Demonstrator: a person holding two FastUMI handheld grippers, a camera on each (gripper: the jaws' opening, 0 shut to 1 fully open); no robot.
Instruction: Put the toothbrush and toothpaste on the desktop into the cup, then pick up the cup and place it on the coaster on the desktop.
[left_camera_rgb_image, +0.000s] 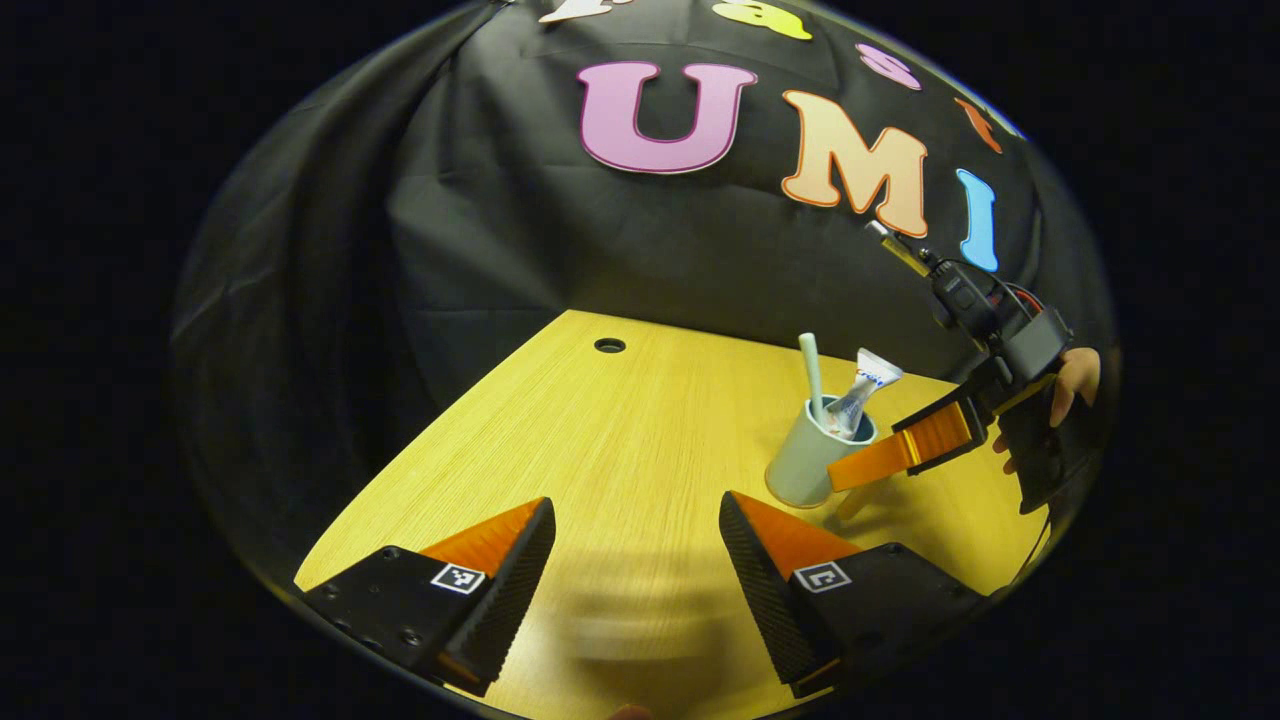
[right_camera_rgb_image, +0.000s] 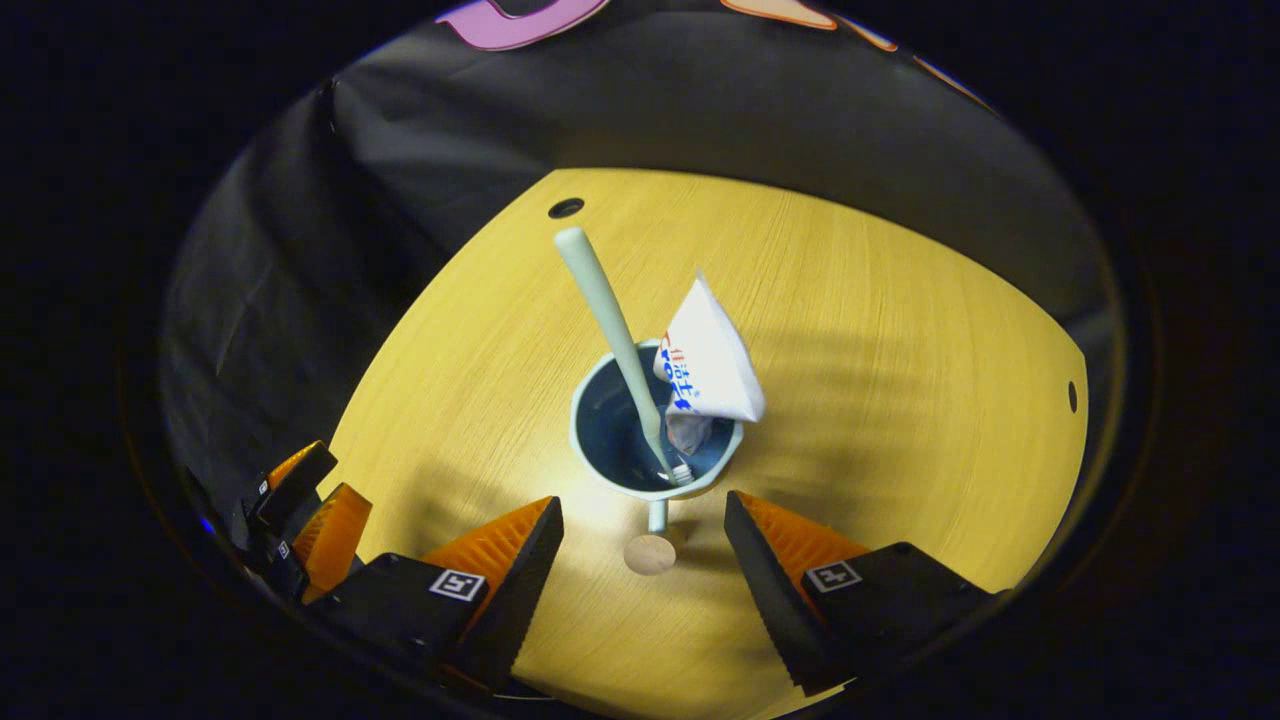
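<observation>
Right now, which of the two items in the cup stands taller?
The toothbrush: its thin pale-green handle rises straight above the cup, while the white toothpaste tube beside it ends lower.

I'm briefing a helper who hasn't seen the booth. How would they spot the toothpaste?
On the yellow wooden desktop stands one pale green cup. The toothpaste leans out of it: a white crimped tube, flat and wide beside the slim green toothbrush.

The toothpaste tube (right_camera_rgb_image: 708, 365) bears blue and red lettering (too small and creased to read).
</observation>
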